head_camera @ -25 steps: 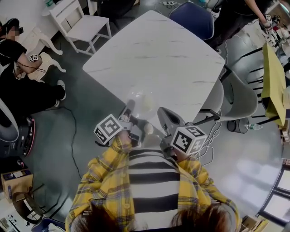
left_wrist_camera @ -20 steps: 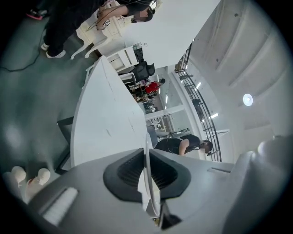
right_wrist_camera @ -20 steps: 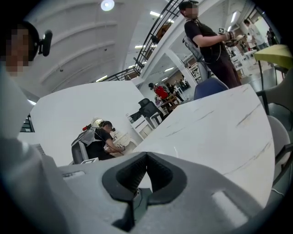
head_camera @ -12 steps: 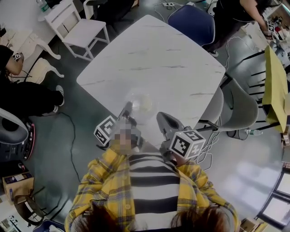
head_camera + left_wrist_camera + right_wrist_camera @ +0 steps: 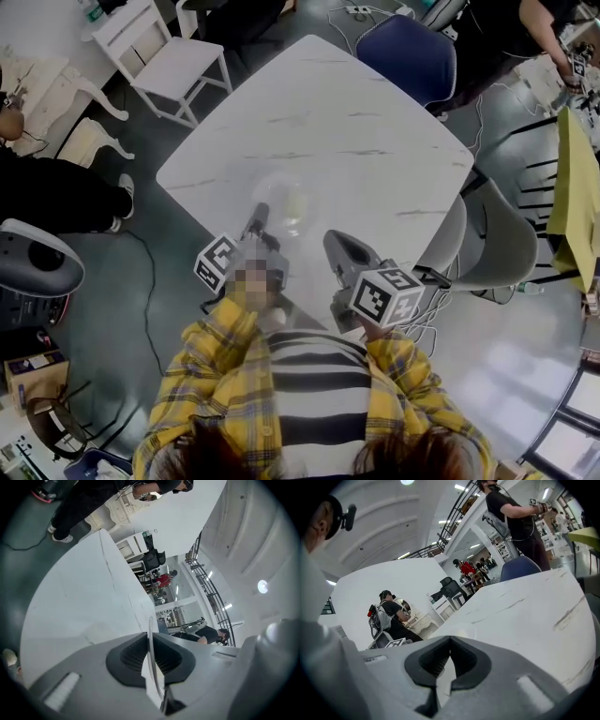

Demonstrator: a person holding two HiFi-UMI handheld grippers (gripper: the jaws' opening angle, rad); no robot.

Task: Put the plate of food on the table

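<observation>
Open tabletop (image 5: 361, 127) beyond the plate (image 5: 284, 199)

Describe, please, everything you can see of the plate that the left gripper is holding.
The plate is round and clear, so the white marbled table shows through it. Pale food sits near its middle. It lies roughly level over the table's near side; whether it rests there or hangs just above cannot be told. The left gripper is shut on its near rim, seen edge-on as a thin line between the pads.
</observation>
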